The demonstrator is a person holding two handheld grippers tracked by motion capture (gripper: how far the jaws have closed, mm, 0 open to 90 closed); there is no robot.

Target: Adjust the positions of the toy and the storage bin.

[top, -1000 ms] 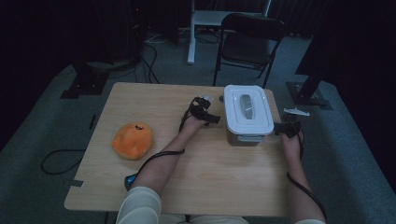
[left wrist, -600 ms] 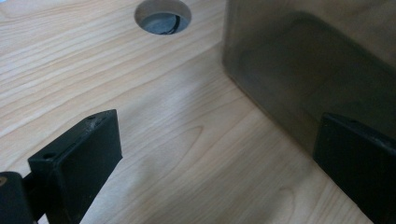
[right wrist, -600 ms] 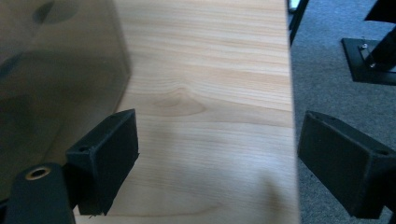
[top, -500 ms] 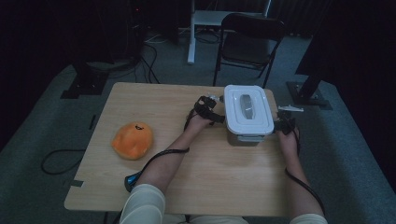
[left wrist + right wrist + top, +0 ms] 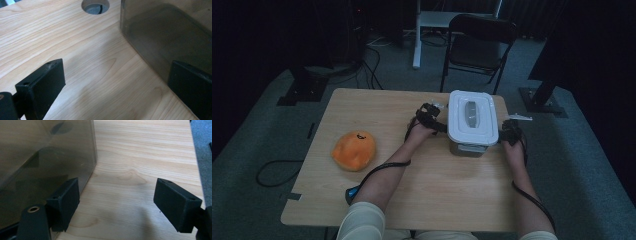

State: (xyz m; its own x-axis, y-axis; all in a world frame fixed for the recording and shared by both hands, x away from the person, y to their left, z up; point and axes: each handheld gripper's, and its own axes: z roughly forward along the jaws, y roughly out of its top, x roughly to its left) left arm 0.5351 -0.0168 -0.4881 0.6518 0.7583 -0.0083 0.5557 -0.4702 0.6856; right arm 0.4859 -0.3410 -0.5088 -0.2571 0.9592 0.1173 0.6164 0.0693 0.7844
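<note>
A clear plastic box with a white lid stands on the wooden table at the far right. My left gripper sits against its left side and is open. In the left gripper view only bare wood lies between the jaws, and the box wall is by the right jaw. My right gripper is at the box's right side. Its jaws have just been closing a little but stand wide over bare table. The box wall lies beside the left jaw, outside the gap.
An orange plush lies on the left part of the table. A round cable hole is in the tabletop near the box. A small blue object lies near the front edge. A black chair stands behind the table.
The right gripper has edged slightly in towards the box's right side. The left gripper and the box have barely moved.
</note>
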